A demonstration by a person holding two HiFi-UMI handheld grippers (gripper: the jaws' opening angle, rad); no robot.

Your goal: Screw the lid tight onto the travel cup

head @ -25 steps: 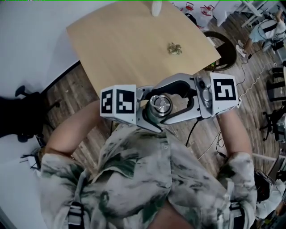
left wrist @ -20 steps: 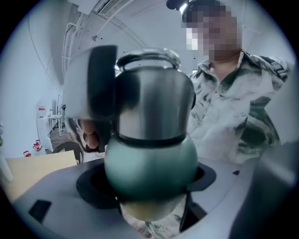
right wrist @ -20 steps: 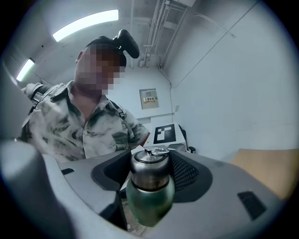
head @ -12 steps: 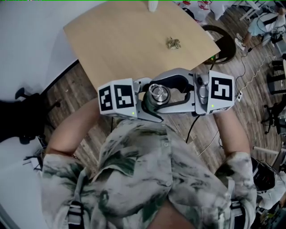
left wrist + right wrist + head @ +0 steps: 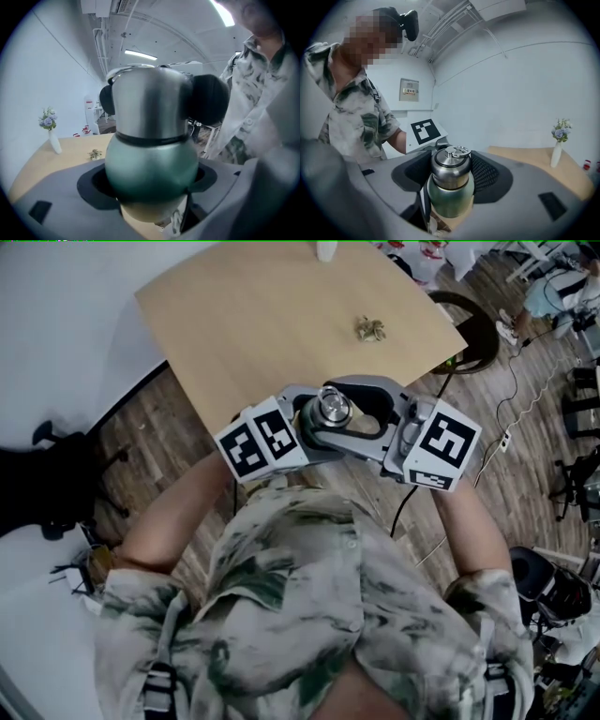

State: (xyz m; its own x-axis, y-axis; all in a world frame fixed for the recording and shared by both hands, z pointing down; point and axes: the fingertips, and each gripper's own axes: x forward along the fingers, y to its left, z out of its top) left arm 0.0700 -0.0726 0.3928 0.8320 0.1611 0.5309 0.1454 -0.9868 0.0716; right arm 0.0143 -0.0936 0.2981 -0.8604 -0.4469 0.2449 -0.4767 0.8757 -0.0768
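Two hand-held grippers on one cup, both gripping. The left hand-held gripper [image 5: 151, 182] is clamped on the cup [image 5: 150, 161], with the pads [image 5: 96, 183] pressed against the green round body on both sides and the jaws spread wide around it. The cup is upright. In the head view it is held up off the desk [image 5: 253, 324], about over the near edge and close in front of my shirt.

The right hand-held gripper [image 5: 451, 172] comes in from the other side. Its jaws are set wide, and the dark ribbed pads [image 5: 485, 174] are against the steel lid [image 5: 450, 165] left and right, so it has hold of the lid. The lid sits on the cup, with its knob and small ring on top. A dark band shows where lid meets body. I can't tell how far it is screwed down.

The marker cubes of both grippers flank the cup in the head view.

A small dried clump [image 5: 368, 329] lies on the desk, well apart from the cup. A white vase with flowers [image 5: 557, 146] stands at the far end.
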